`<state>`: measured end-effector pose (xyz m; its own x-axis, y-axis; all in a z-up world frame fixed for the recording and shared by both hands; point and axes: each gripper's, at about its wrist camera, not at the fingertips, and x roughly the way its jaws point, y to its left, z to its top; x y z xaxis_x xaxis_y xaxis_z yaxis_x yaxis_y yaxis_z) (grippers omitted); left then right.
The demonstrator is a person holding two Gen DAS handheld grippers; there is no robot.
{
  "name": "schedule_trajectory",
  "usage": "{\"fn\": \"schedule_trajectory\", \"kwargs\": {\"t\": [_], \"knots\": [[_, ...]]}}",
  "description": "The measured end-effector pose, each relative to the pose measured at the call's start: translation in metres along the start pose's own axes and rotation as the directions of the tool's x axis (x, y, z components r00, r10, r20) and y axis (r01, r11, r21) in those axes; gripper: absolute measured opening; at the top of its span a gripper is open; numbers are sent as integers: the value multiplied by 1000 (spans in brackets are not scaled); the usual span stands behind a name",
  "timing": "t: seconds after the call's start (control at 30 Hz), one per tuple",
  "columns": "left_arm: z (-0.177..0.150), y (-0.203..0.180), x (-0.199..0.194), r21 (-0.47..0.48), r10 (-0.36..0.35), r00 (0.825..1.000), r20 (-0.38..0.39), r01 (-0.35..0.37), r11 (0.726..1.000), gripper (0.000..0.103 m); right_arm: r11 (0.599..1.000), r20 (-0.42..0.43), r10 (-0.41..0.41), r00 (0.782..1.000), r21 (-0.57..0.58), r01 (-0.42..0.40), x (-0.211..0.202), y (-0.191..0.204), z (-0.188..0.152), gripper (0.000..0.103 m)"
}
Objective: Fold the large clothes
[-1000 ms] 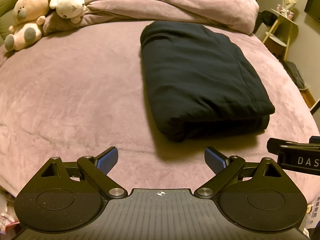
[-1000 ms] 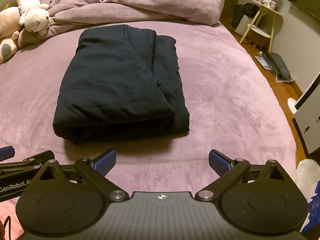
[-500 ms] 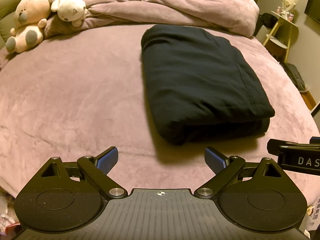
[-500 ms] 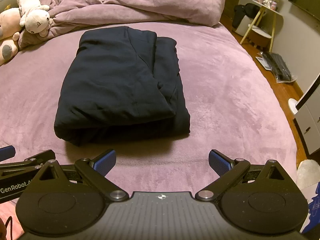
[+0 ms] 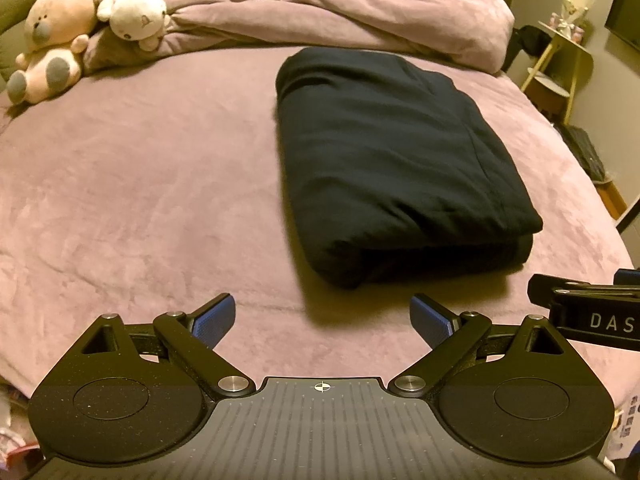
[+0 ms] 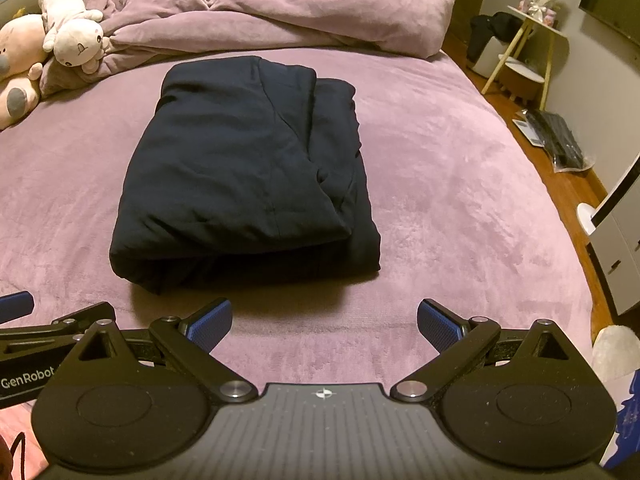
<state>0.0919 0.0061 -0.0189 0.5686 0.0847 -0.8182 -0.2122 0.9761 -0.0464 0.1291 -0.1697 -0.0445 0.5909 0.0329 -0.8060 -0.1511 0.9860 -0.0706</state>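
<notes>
Two risks we note. Our dark garment [image 6: 248, 172] sits folded into a thick bundle on the mauve bedspread [image 6: 460, 200], its right-hand layers stepped and loose; a careless grab at that edge would likely pull the upper flap off and undo the fold. Soft plush bedding underneath could also let the bundle sag or slide if nudged. Left gripper [image 5: 323, 316] and right gripper [image 6: 325, 320] both stand wide apart, holding nothing. Bundle lies ahead of both pairs of jaws, near but untouched, right of centre in the left view.
</notes>
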Motion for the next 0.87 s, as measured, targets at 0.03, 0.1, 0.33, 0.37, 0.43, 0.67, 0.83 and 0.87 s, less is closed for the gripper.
{"fn": "schedule_trajectory", "kwargs": {"t": [0.03,0.1,0.33,0.37,0.43,0.67,0.83,0.87], "knots": [[0,0,0,-1,-1,1000,0,1,1000,97,1000,-1,-1,1000,-1,1,0,0,0,99],[0,-1,0,0,-1,1000,-2,1,1000,97,1000,-2,-1,1000,-1,1,0,0,0,99],[-1,-4,2,8,5,1000,4,-5,1000,97,1000,-3,0,1000,-6,0,1,0,0,99],[-3,-5,1,21,9,1000,18,-9,1000,97,1000,-2,0,1000,-7,-1,1,0,0,99],[-4,-8,0,43,14,999,31,-15,999,97,1000,-2,-2,1000,-5,2,2,-1,0,99],[-5,-14,1,60,11,1000,13,-11,998,97,1000,-4,-4,1000,-1,4,2,0,0,99],[-5,-15,2,61,32,999,12,-32,998,97,1000,-2,-8,1000,1,8,2,-1,-1,99],[-6,-15,1,60,31,999,14,-32,998,97,1000,-1,-7,1000,2,7,2,-1,-1,99]]}}
